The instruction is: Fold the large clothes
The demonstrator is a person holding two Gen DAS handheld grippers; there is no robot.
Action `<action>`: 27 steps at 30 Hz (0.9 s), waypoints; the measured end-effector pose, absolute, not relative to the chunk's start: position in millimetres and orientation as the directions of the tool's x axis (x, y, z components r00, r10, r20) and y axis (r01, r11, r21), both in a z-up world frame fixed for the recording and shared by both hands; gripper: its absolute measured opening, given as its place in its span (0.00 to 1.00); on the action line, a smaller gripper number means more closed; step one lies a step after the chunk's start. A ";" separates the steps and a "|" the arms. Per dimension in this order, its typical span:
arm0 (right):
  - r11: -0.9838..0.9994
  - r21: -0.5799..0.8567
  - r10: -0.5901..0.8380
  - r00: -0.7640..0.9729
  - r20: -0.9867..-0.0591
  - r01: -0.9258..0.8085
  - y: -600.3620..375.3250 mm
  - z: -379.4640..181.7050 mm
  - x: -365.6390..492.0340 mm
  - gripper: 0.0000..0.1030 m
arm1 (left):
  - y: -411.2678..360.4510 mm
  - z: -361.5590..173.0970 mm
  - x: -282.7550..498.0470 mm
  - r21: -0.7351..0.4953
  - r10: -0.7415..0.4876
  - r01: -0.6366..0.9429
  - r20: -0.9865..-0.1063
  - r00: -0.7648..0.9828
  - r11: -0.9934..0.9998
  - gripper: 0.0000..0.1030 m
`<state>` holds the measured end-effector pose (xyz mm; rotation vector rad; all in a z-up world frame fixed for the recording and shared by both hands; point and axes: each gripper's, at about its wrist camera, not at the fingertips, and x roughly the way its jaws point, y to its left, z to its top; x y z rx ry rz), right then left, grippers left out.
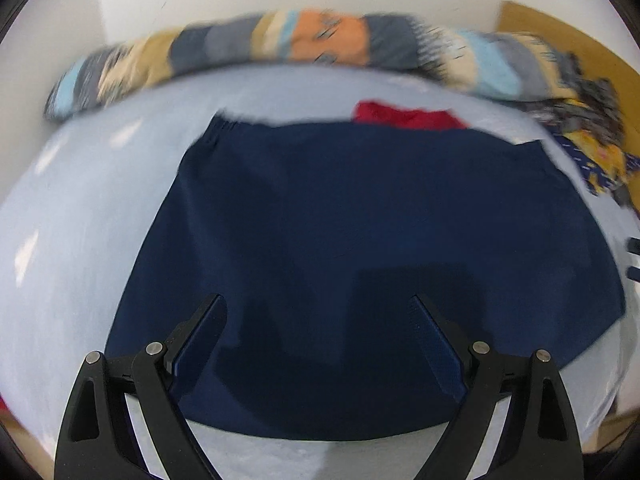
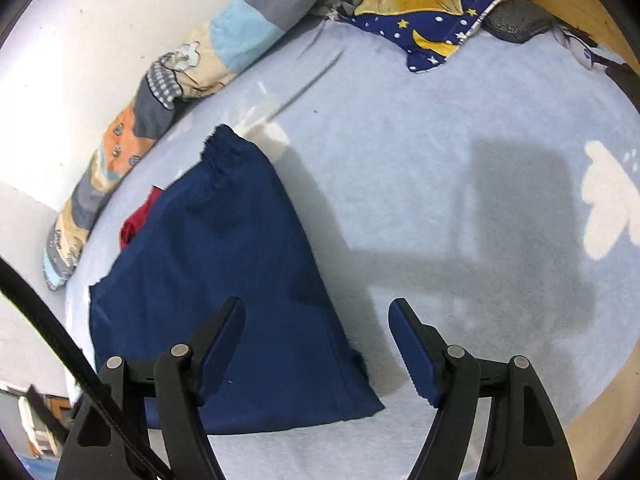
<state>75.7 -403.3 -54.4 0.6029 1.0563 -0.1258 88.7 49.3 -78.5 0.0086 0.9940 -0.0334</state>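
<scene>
A large navy blue garment (image 1: 360, 240) with a gathered waistband at its far end lies folded flat on a pale blue bed sheet (image 1: 80, 220). My left gripper (image 1: 318, 300) hovers open above the garment's near part, nothing between its fingers. In the right wrist view the same garment (image 2: 224, 280) lies at the left, and my right gripper (image 2: 316, 304) is open above its right edge, one finger over the cloth and the other over bare sheet (image 2: 440, 180). A red cloth (image 1: 404, 114) peeks out from behind the garment's far edge, also visible as a red cloth (image 2: 138, 220) at its left side.
A long patchwork bolster (image 1: 280, 44) runs along the white wall. A yellow and blue star-patterned quilt (image 2: 432, 4) is heaped at the bed's far corner, with a dark grey object (image 2: 516, 20) beside it. A black strap (image 2: 60, 340) crosses the right view's lower left.
</scene>
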 end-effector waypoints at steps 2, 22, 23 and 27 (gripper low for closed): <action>0.848 0.415 0.198 0.530 -0.824 0.329 -391.5 -48.0 81.1 0.76 | 59.5 -88.4 93.2 -0.024 -0.017 -0.008 -0.866 0.499 1.000 0.89; 0.856 0.461 0.287 0.529 -0.799 0.233 -323.4 -53.7 130.9 0.63 | 98.9 -86.4 93.4 -0.022 0.036 -0.114 -0.877 0.480 0.993 0.89; 0.859 0.449 0.271 0.525 -0.807 0.247 -326.0 -56.1 132.3 0.66 | 104.9 -91.4 96.3 -0.013 0.046 -0.129 -0.893 0.448 0.992 0.89; 0.841 0.441 0.289 0.428 -0.856 0.314 -343.3 -89.2 137.9 0.66 | 119.5 -103.9 101.0 -0.050 0.020 -0.170 -0.923 0.384 0.984 0.88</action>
